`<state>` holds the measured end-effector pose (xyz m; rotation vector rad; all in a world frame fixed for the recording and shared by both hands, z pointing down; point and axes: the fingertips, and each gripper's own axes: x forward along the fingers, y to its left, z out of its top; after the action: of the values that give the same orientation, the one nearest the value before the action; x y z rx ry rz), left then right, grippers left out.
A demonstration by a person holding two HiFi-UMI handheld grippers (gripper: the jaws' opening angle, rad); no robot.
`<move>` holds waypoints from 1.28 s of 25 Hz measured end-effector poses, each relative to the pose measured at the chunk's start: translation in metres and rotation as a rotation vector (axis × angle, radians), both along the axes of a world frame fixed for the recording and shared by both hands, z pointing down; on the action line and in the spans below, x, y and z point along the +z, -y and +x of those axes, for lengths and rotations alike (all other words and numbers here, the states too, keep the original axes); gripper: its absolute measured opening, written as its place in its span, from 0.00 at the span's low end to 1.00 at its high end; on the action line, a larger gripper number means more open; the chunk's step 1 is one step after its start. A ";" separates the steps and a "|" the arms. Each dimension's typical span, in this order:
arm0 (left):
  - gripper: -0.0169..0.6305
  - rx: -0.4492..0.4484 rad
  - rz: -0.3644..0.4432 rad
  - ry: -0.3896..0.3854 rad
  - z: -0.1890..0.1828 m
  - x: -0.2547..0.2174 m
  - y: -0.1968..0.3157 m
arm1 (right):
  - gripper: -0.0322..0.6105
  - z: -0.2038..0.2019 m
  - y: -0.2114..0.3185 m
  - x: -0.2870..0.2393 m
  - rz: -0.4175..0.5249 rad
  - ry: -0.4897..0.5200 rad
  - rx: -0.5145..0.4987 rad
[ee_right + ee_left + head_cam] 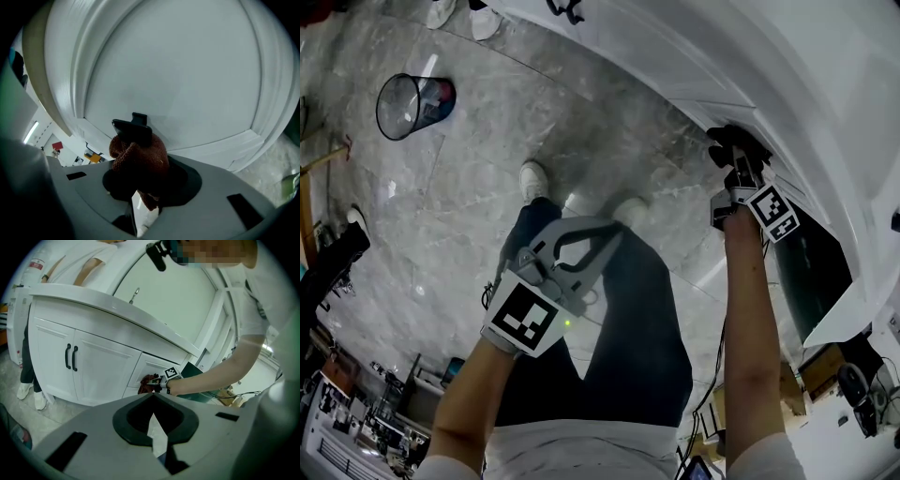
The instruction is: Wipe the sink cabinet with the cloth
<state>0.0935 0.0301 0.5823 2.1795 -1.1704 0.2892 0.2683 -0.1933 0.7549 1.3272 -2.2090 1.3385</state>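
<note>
- Head view has our right gripper (734, 159) raised at arm's length to the front of the white sink cabinet (675, 56).
- Right gripper view: the jaws are clenched on the rust-brown cloth (140, 157). It bunches between them and sits against the flat of a cabinet panel (178, 70), inside that panel's raised frame. Flat white surface spreads above and to both sides.
- Our left gripper (614, 228) hangs low over our legs (628, 319), well apart from the cabinet. Its jaws are pressed together with nothing between them.
- Left gripper view shows the countertop (117, 317) edge overhanging the cloth, and two black door handles (71, 357) well to its left.
- Open marble floor (487, 187) lies before the cabinet, with a wire wastebasket (412, 105) far off to the left.
</note>
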 end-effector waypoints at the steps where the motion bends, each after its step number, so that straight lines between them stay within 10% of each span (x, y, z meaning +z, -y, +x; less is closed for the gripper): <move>1: 0.04 -0.002 0.000 0.001 0.002 0.000 0.000 | 0.21 0.002 0.000 0.000 -0.002 0.015 0.012; 21: 0.04 0.013 0.008 -0.001 0.026 -0.005 0.003 | 0.21 0.070 -0.004 -0.018 0.010 -0.051 0.117; 32: 0.04 0.033 0.011 -0.023 0.023 -0.008 -0.003 | 0.21 0.077 -0.004 -0.057 0.135 -0.312 0.020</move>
<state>0.1162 0.0327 0.5741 2.2079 -1.1268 0.2712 0.3448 -0.1896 0.6980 1.4927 -2.1042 0.9256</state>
